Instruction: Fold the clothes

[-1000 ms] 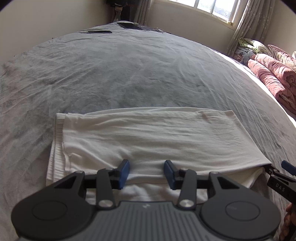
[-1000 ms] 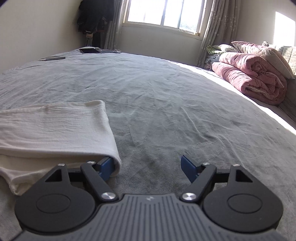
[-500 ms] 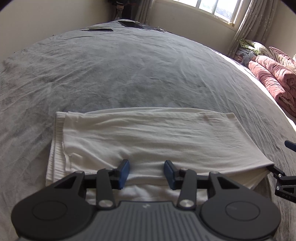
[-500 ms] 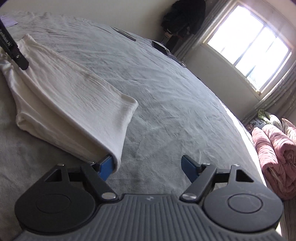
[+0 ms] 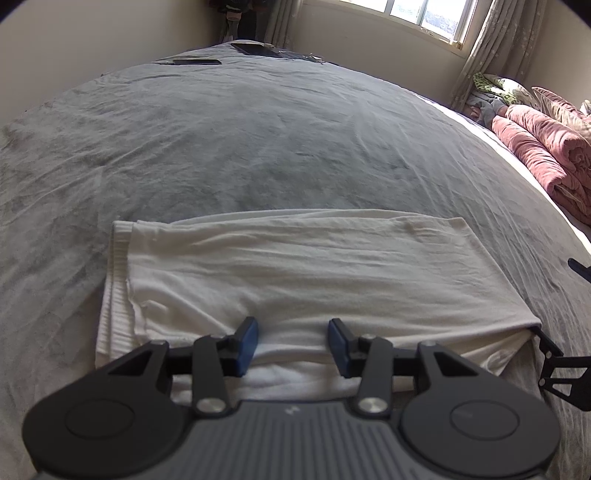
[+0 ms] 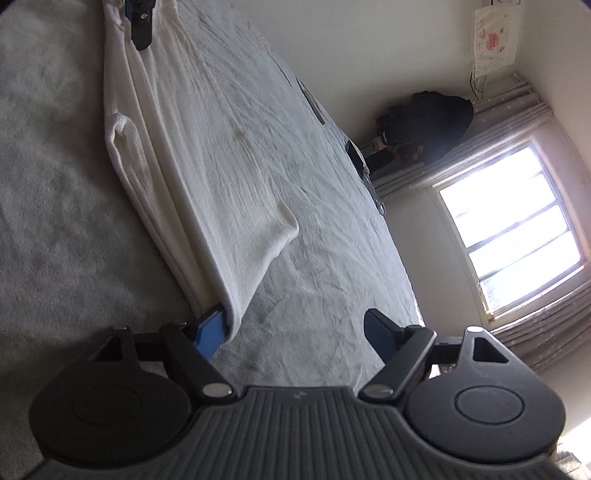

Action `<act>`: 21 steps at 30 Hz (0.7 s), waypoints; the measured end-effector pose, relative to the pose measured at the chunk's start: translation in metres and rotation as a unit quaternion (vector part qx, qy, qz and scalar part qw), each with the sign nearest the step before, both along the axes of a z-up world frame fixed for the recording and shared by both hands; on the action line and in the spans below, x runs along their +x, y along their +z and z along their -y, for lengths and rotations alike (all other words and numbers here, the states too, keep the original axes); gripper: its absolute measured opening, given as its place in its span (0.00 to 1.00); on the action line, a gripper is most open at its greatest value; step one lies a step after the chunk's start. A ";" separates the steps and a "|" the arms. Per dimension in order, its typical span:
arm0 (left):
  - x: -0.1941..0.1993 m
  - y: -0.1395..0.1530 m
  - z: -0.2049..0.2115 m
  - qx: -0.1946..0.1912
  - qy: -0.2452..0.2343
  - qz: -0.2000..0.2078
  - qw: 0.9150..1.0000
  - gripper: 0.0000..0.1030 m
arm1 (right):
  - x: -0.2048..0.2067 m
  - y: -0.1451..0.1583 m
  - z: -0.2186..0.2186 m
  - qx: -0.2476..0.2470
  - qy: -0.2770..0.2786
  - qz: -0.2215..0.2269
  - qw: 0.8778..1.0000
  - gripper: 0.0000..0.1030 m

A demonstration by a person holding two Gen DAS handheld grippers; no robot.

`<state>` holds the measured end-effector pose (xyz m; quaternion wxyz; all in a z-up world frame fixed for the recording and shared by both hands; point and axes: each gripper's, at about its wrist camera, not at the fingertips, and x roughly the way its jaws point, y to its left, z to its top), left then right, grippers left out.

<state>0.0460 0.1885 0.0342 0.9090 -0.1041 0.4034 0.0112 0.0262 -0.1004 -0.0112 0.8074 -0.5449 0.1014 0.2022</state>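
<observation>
A white garment [image 5: 295, 266], folded into a long band, lies across the grey bed cover [image 5: 258, 140]. My left gripper [image 5: 292, 343] rests at the band's near edge with its blue pads apart and cloth lying loose between them. My right gripper [image 6: 293, 326] is open wide at the band's right end [image 6: 236, 295] and is rolled onto its side. Its left blue pad [image 6: 208, 328] sits tucked under the corner of the top layer; the other pad hangs over bare cover. In the left wrist view the right gripper [image 5: 554, 295] shows at the right edge. The left gripper [image 6: 138, 22] shows at the top of the right wrist view.
A rolled pink quilt [image 5: 535, 147] and pillows lie along the bed's right side. Dark flat items [image 5: 197, 61] sit at the far end of the bed. A black garment [image 6: 428, 122] hangs beside the curtained window [image 6: 509, 229].
The right gripper has rolled strongly onto its side while staying at the garment's right corner, so its view now tilts. The left gripper and the garment have not moved.
</observation>
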 end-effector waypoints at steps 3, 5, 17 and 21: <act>0.000 0.001 0.002 0.006 -0.003 -0.001 1.000 0.43 | -0.004 0.001 0.000 -0.018 0.008 0.009 1.000 0.81; -0.001 0.001 0.003 0.010 -0.005 -0.001 1.000 0.43 | -0.004 0.002 0.004 -0.031 -0.001 0.011 0.999 0.81; -0.020 0.025 0.027 -0.058 -0.069 0.058 0.994 0.47 | 0.009 0.056 0.017 0.224 -0.074 -0.077 0.969 0.62; -0.022 0.015 0.054 -0.053 -0.106 0.059 0.991 0.47 | 0.022 0.059 -0.010 0.277 -0.059 -0.147 0.948 0.05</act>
